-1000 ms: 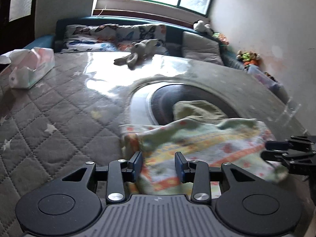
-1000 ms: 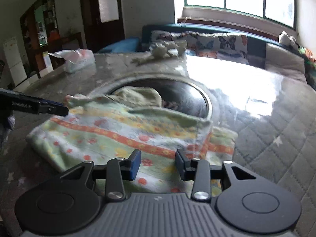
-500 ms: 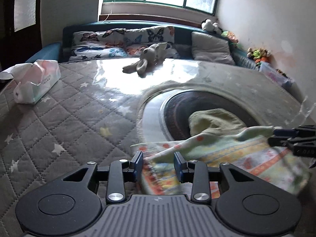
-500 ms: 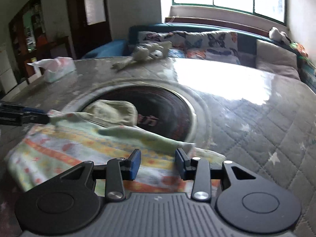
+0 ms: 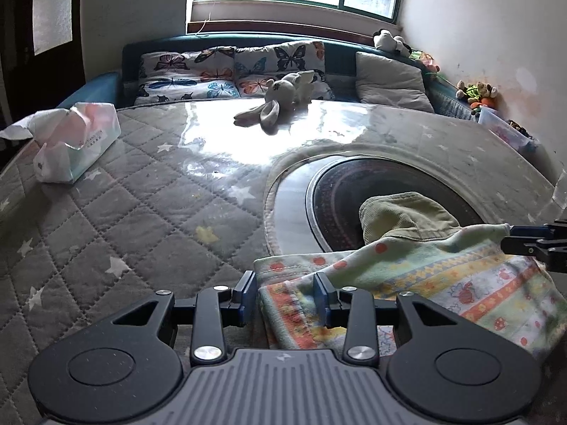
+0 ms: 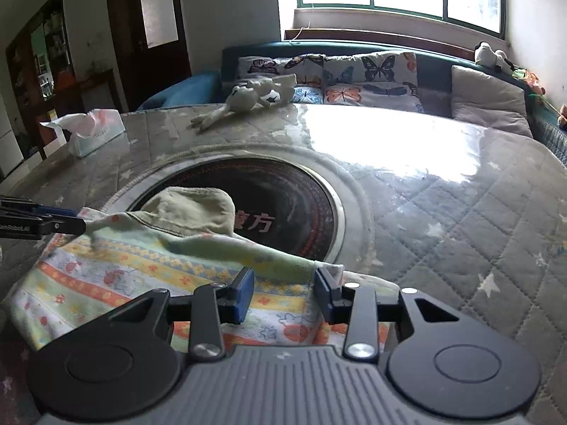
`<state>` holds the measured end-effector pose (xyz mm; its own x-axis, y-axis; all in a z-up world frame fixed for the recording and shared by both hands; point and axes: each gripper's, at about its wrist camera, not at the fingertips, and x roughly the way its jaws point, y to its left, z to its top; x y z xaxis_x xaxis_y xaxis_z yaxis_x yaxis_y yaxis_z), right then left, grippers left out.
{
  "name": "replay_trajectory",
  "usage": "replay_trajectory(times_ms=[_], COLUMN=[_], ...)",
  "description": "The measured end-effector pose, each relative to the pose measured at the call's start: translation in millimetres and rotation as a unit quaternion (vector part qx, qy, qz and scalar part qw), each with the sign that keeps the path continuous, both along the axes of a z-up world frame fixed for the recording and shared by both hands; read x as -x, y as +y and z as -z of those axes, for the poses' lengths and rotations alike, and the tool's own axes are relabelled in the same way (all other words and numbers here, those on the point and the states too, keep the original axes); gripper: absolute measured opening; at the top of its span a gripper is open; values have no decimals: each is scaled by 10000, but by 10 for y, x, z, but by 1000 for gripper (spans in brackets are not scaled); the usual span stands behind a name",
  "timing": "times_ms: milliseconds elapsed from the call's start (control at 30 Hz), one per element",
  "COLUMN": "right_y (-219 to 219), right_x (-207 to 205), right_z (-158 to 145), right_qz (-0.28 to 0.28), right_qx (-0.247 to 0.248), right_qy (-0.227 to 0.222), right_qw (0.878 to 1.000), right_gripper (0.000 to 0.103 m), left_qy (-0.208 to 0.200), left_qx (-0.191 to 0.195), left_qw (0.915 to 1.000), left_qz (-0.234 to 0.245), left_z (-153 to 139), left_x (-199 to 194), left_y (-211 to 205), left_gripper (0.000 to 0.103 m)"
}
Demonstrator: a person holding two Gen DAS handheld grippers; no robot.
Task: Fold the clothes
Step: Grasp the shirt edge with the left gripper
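Observation:
A patterned garment with orange, yellow and green bands [image 5: 443, 283] lies folded on the quilted table, also in the right wrist view [image 6: 141, 276]. Its upper layer is lifted at both near corners. My left gripper [image 5: 285, 295] has its jaws apart with the garment's corner between them. My right gripper [image 6: 285, 292] likewise has its jaws apart with the other corner between them. Each gripper shows in the other's view, the right one [image 5: 531, 244] and the left one [image 6: 42, 221], with fingers touching the lifted edge. An olive garment [image 5: 400, 216] lies behind, partly under the patterned one.
A dark round hotplate [image 6: 276, 209] sits in the table's middle. A tissue pack [image 5: 76, 141] lies at the far left. A plush rabbit [image 5: 280, 101] lies at the far edge. A sofa with butterfly cushions [image 5: 230, 71] stands behind the table.
Both grippers have pulled back toward the near edge and lifted the garment's upper layer, drawing it over the lower part. The olive garment is more uncovered.

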<state>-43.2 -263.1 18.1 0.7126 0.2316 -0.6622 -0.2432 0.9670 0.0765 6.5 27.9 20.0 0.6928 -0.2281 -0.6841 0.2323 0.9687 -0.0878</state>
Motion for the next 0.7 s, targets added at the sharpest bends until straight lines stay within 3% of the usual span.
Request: replay_trajectory(times_ms=[367, 500, 600, 700], right_y=[350, 570, 744, 903], right_x=[389, 529, 623, 692], right_z=[-142, -136, -138, -143], right_qz=[-608, -866, -1093, -1284], right_qx=[25, 24, 68, 186], right_qy=[-142, -151, -184, -295], right_qw=[9980, 9961, 9938, 9911], right_gripper=[48, 49, 49, 53], left_qy=[-354, -578, -769, -1032], left_qx=[6, 75, 184, 243], left_qw=[9994, 9982, 9967, 9941], left_qz=[-44, -140, -189, -212], left_z=[-150, -226, -302, -381], left_x=[235, 362, 470, 583], left_y=[23, 98, 159, 192], left_gripper=[66, 83, 103, 103])
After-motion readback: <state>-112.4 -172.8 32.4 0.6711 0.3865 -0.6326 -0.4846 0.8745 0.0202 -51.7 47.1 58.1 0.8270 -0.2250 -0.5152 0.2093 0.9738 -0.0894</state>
